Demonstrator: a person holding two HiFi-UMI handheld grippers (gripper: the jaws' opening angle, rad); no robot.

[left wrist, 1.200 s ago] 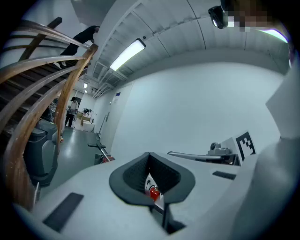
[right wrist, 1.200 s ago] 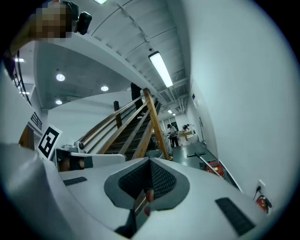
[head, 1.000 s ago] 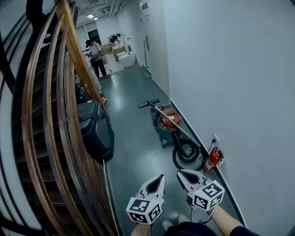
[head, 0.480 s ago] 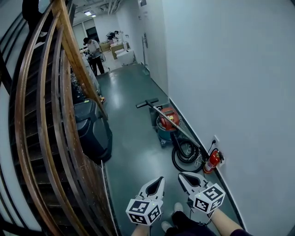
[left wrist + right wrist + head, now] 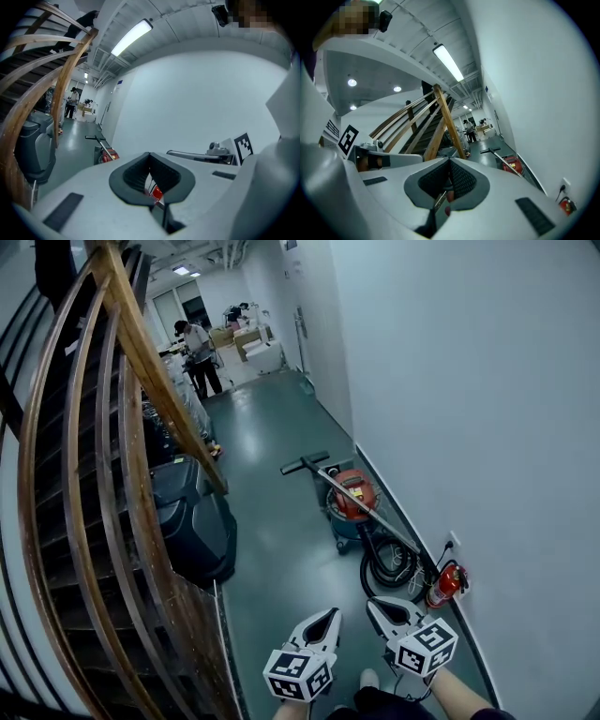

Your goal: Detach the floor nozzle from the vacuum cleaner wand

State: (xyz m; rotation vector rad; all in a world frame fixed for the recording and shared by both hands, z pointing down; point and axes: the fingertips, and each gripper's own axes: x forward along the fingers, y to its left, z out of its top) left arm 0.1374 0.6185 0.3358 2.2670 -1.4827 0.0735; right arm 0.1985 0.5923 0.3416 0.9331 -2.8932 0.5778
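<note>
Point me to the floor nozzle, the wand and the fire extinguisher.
floor nozzle (image 5: 302,463), head view, middle of the black bar.
wand (image 5: 392,528), head view, mid-shaft.
fire extinguisher (image 5: 444,586), head view, red body.

Head view high, steeply down; gripper views low, fwd along corridor (image 5: 272,549) (shared: vacuum cleaner (image 5: 354,495), staircase (image 5: 150,362)).

- Head view: your bare forearm (image 5: 457,694) runs off the bottom edge.
- The black bar-shaped floor nozzle (image 5: 304,463) meets the slim silver wand (image 5: 361,499) at a joint too small for you to read any catch.
- The wand's lower end is lost against the coiled black hose (image 5: 382,566).
- The bulky black machine (image 5: 195,521) is half hidden behind the curved wooden stair rails (image 5: 141,357).
- Left gripper view: past the left gripper (image 5: 150,155), tips together, you get only a red sliver (image 5: 157,192), too little to name.
</note>
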